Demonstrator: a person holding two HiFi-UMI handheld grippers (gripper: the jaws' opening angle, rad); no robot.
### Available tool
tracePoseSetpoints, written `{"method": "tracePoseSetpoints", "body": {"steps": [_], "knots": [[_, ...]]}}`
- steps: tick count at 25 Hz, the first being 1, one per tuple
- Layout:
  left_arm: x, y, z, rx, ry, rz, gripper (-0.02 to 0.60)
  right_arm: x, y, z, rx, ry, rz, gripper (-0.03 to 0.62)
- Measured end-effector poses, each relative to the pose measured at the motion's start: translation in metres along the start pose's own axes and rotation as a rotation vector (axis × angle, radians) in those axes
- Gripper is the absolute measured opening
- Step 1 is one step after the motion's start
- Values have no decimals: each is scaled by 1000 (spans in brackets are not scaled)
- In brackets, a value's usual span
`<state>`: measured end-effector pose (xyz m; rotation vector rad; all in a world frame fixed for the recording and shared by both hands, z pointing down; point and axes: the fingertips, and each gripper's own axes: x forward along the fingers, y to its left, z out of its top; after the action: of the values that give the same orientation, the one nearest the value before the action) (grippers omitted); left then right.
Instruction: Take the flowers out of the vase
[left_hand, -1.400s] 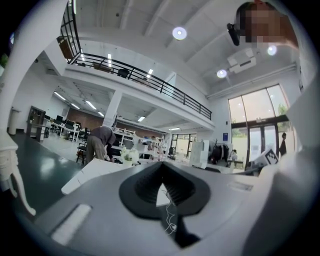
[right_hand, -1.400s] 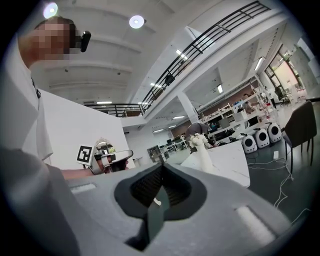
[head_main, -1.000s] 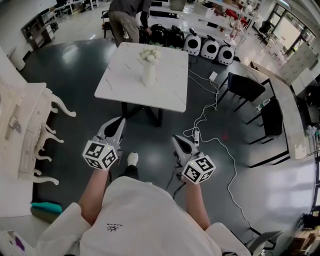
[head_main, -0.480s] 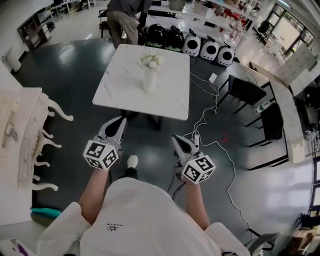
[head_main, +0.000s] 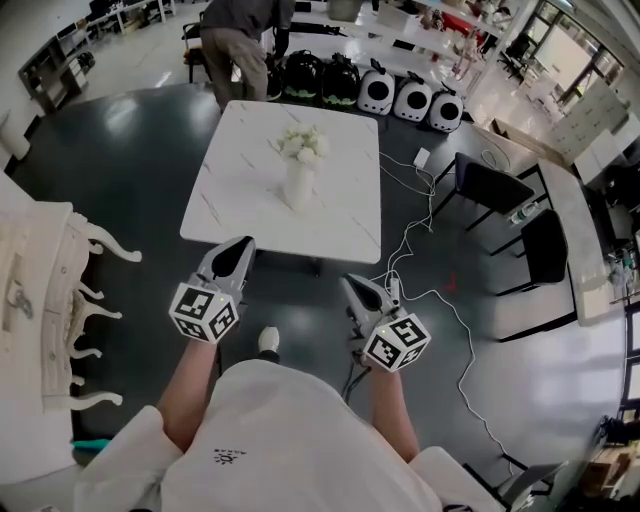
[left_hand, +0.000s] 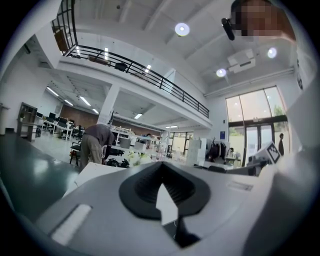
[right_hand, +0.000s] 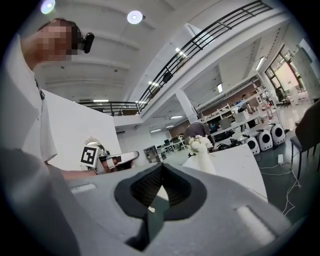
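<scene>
Since a second ago the counter (head_main: 235, 195) has drawn nearer in the head view. Both hand-held grippers are level with its near edge but short of it. The white vase (head_main: 298, 186) stands upright at mid-counter with the white flowers (head_main: 303, 145) in its mouth. It lies ahead and well apart from the left hand-held gripper (head_main: 238, 246) and the right hand-held gripper (head_main: 350, 284), roughly between their lines, neither clearly nearer.

Left gripper view: the left hand-held gripper (left_hand: 161, 167) has its jaws together on nothing, and the vase cannot be picked out for certain.

Right gripper view: the right hand-held gripper (right_hand: 161, 167) is likewise closed and empty. The vase (right_hand: 203, 161) stands ahead, right of its line, so the stems would need a straight upward pull.
</scene>
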<state>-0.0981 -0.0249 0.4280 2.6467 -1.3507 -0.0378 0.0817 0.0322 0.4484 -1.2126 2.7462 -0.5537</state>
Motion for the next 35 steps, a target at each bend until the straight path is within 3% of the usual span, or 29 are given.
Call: {"method": "tracePoseSetpoints", "body": {"steps": [19, 28, 35], "knots": [[69, 86, 6, 6, 15, -155, -12, 102, -29, 15, -50, 0, -109, 0], [72, 133, 3, -30, 7, -147, -12, 143, -30, 14, -43, 16, -113, 0], [82, 144, 7, -33, -4, -145, -12, 157, -39, 21, -52, 24, -127, 0]]}}
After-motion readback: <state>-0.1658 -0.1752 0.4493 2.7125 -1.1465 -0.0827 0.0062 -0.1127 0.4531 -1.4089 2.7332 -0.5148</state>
